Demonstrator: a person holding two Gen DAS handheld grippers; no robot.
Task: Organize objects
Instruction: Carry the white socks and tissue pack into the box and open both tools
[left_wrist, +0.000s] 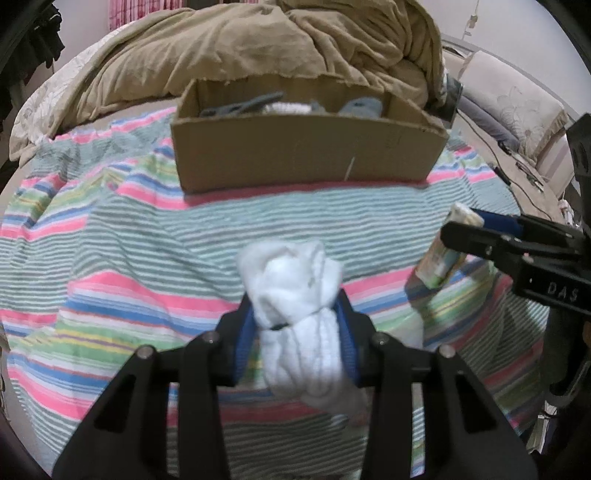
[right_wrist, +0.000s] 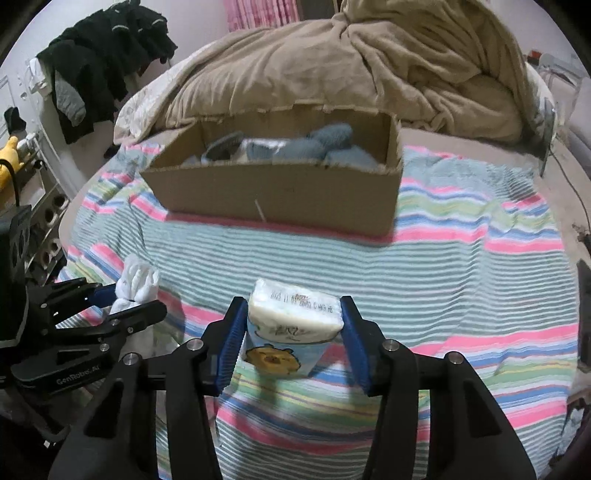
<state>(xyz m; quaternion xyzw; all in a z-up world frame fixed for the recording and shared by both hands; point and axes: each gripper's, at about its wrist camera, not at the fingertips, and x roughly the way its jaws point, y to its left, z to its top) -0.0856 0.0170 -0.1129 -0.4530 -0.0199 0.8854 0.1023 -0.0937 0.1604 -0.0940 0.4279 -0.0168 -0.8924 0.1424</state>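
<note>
Matt cardboard box; fluffy cloth sock bundle.

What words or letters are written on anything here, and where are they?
"DAS": white letters on the black right gripper, seen in the left wrist view.
"GenRobot.AI": white letters on the black left gripper, slightly blurred.
Printed line on the white tissue pack with a cartoon bear: too blurred to read.
Brown cardboard box: no text visible.
</note>
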